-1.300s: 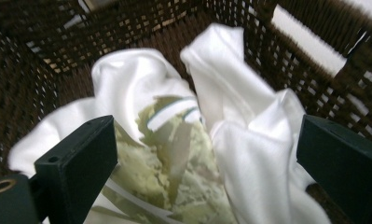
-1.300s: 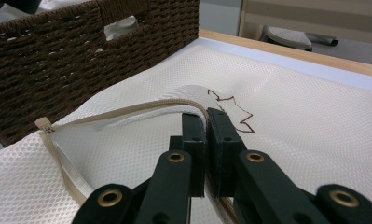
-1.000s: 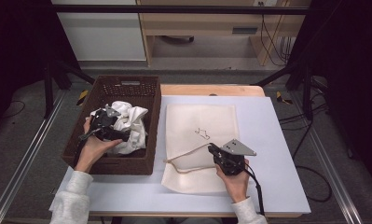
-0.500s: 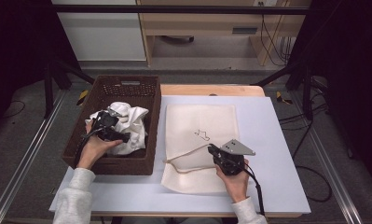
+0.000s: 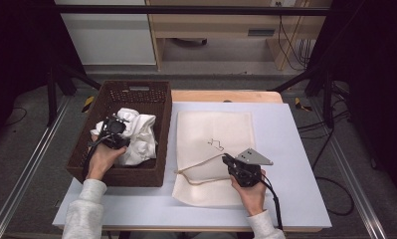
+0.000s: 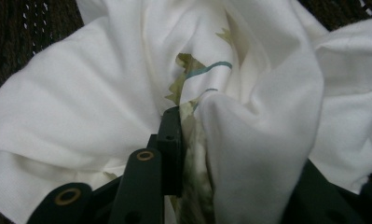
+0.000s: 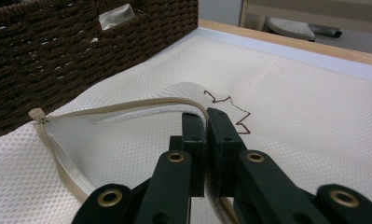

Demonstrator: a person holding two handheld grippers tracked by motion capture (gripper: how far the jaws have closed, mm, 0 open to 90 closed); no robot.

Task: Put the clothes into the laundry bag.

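Observation:
A crumpled white cloth (image 5: 139, 137) with a green and teal print lies in the dark wicker basket (image 5: 136, 88). My left gripper (image 5: 117, 130) reaches into the basket. Its jaws have just been closing, and a thick fold of the cloth (image 6: 81, 107) is pinched between them; the far jaw is hidden behind the fabric. A cream mesh zipper bag (image 5: 216, 129) lies flat on the table. My right gripper (image 5: 227, 159) is shut on the bag's upper zipper edge (image 7: 104, 108) and holds it raised, so the mouth gapes toward the basket (image 7: 81, 56).
The basket stands on the table's left part, close beside the bag. The pale table top (image 5: 290, 149) has bare room right of the bag. A wooden strip runs along the far edge. A dark leaf outline (image 7: 230, 109) is drawn on the bag.
The left gripper's jaws have drawn together on the white cloth in the basket. Both hands stay where they were, and the right gripper still holds the bag's edge up.

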